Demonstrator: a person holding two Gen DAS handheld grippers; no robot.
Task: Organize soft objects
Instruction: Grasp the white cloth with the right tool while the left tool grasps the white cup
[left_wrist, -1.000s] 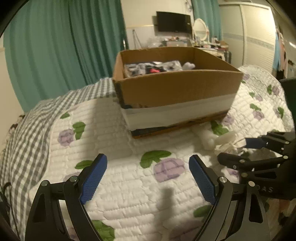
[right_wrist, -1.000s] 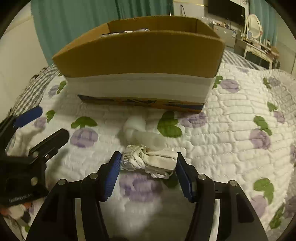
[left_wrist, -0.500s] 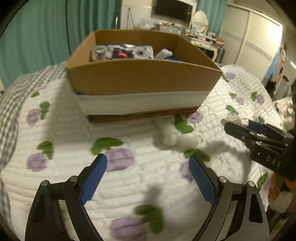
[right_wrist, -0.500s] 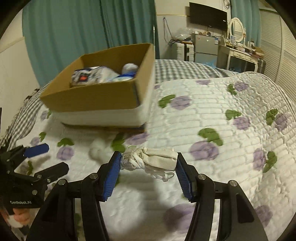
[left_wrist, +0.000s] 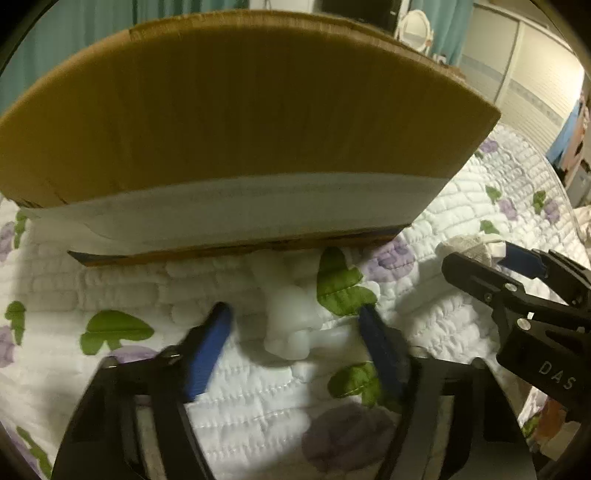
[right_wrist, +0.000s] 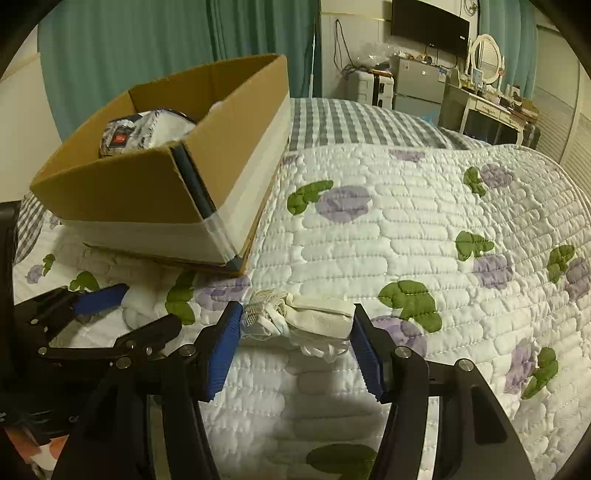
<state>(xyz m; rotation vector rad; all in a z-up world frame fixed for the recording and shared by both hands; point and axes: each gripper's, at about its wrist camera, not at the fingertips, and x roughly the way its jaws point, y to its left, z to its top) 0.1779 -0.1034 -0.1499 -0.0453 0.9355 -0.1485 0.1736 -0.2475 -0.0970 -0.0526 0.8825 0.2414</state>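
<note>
Right gripper (right_wrist: 297, 332), blue pads clamped on a rolled white cloth bundle (right_wrist: 314, 317), held just above the quilt (right_wrist: 424, 229). Left gripper (left_wrist: 295, 332), pads spread wide, straddles a white soft toy (left_wrist: 291, 325) lying on the quilt beside the cardboard box (left_wrist: 236, 122). Quilt: white, purple flowers, green leaves. Behind: teal curtains (right_wrist: 147, 48), wall television (right_wrist: 430, 18), oval mirror (right_wrist: 487, 55). The right gripper's body reads "DAS".
</note>
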